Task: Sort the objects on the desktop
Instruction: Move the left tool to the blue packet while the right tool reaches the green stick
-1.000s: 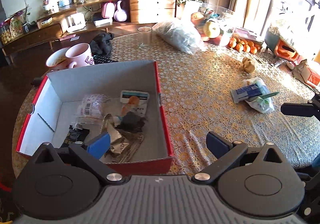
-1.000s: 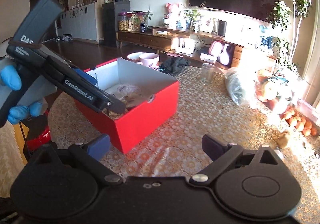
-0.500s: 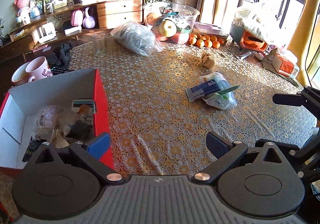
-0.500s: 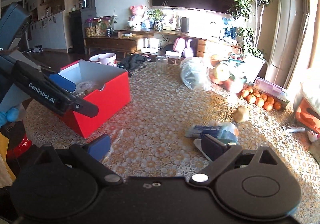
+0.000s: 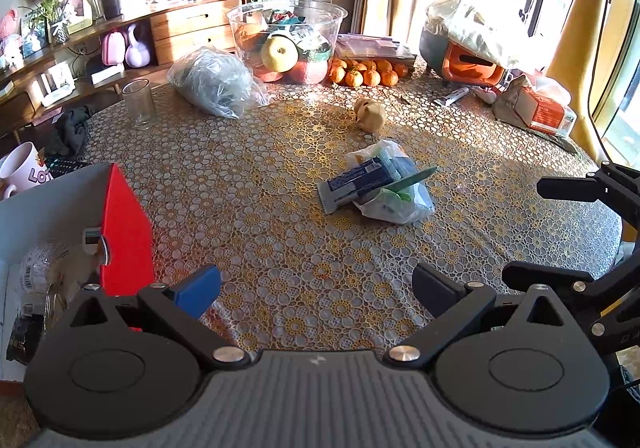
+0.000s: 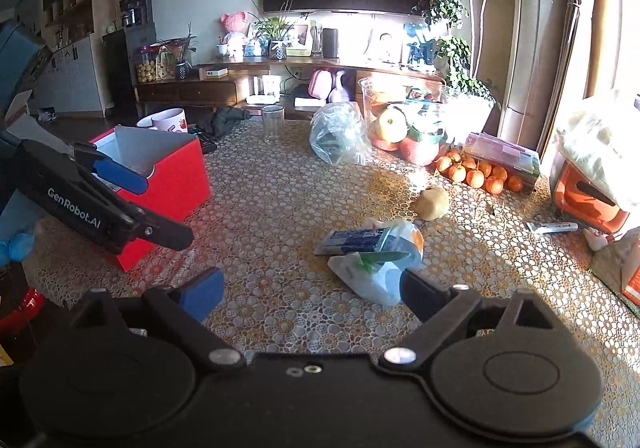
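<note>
Now both spread wide and empty: left gripper (image 5: 316, 284) low over the tabletop (image 5: 260, 184) just right of the red box (image 5: 128, 224), right gripper (image 6: 310, 290) level, facing it. Plastic bag (image 6: 376, 272) with blue packet (image 6: 352, 240) well right of that box, just before the right gripper.

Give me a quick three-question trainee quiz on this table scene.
1. True or false: the left hand-held gripper is holding an item.
2. Multiple choice: the blue packet rests on A) the red box, B) a plastic bag, C) the fruit bowl.
3. Fill in: beside the fruit bowl lies a row of small ____.

Key: 1 false, its jaws are open and empty, like those of the right hand-held gripper. 2 B. 3 oranges.
</note>
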